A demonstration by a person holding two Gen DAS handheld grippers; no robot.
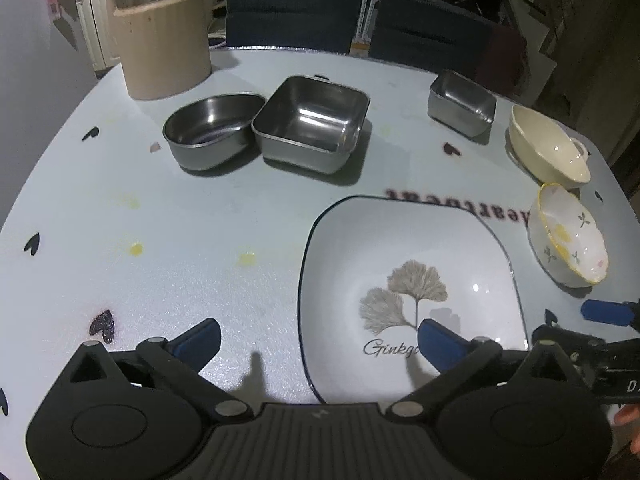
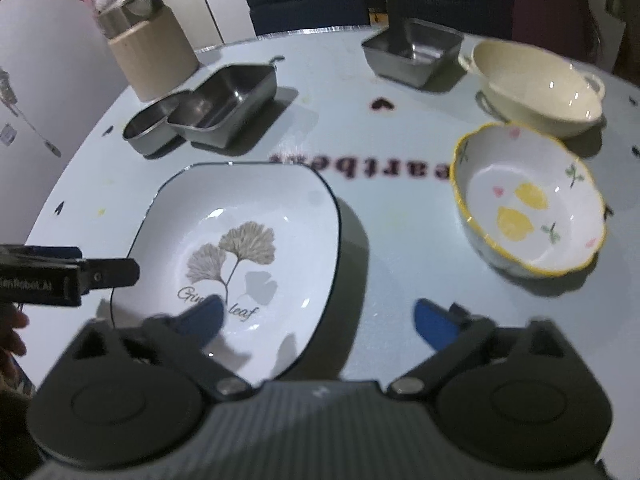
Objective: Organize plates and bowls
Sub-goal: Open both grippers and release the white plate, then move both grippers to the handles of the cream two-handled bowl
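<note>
A white square ginkgo-leaf plate [image 1: 408, 272] [image 2: 248, 240] with a dark rim lies on the table. My left gripper [image 1: 318, 340] is open, its jaws either side of the plate's left rim. My right gripper [image 2: 318, 318] is open, its jaws either side of the plate's right rim. A lemon-pattern bowl [image 1: 568, 236] [image 2: 528, 200] sits to the plate's right. A cream handled bowl [image 1: 546, 148] [image 2: 536, 84] stands behind it. A round steel bowl [image 1: 208, 130] [image 2: 148, 128], a large square steel pan [image 1: 312, 122] [image 2: 224, 104] and a small square steel pan [image 1: 460, 106] [image 2: 416, 48] stand farther back.
A beige cylindrical container [image 1: 160, 44] [image 2: 150, 56] stands at the back left of the pale blue table [image 1: 180, 240]. Two dark chairs [image 1: 294, 12] stand behind the far edge. The other gripper shows at each view's edge, at the right in the left wrist view [image 1: 600, 344] and at the left in the right wrist view [image 2: 60, 276].
</note>
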